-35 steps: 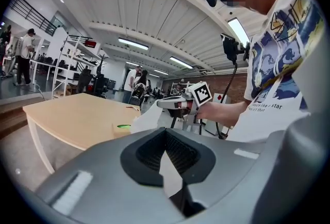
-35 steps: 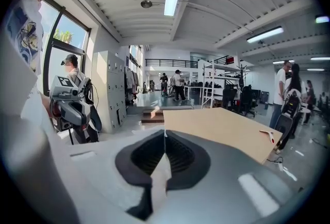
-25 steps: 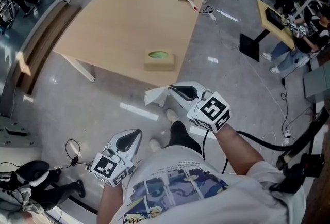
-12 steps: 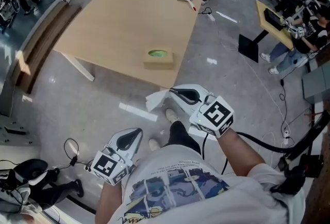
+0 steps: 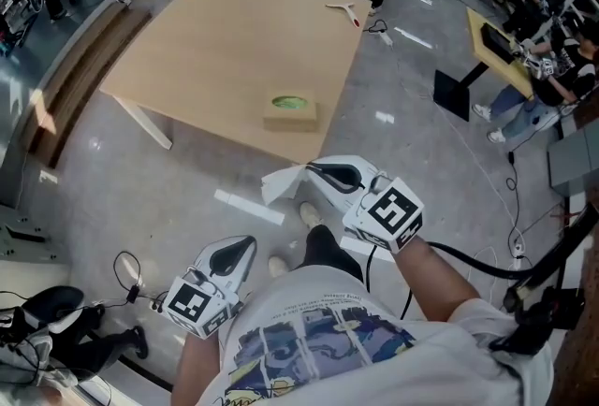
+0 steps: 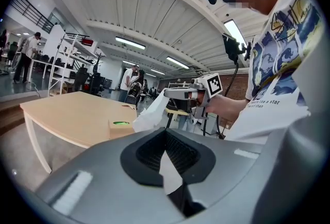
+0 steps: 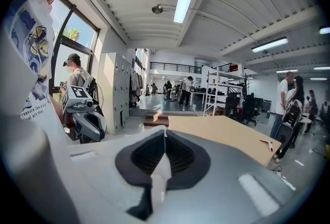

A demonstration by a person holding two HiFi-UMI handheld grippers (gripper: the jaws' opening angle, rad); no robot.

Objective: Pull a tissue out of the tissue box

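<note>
Right gripper (image 5: 313,168) jaws are pressed together on an edge of the white tissue (image 5: 281,181). The tissue is seen hanging crumpled from the tips, wholly free of the tissue box (image 5: 291,111) and well apart from it on the person's side. The left gripper (image 5: 249,242) is held farther still from the box on that same side, its jaws closed with nothing seen held between them. Over the last second little has changed: the tissue was already clear of the box, and it has only been drawn slightly further away. The box has been left unmoved on the wooden table (image 5: 215,30), and no fresh sheet can be made out at its green opening. The pull itself is judged done.
</note>
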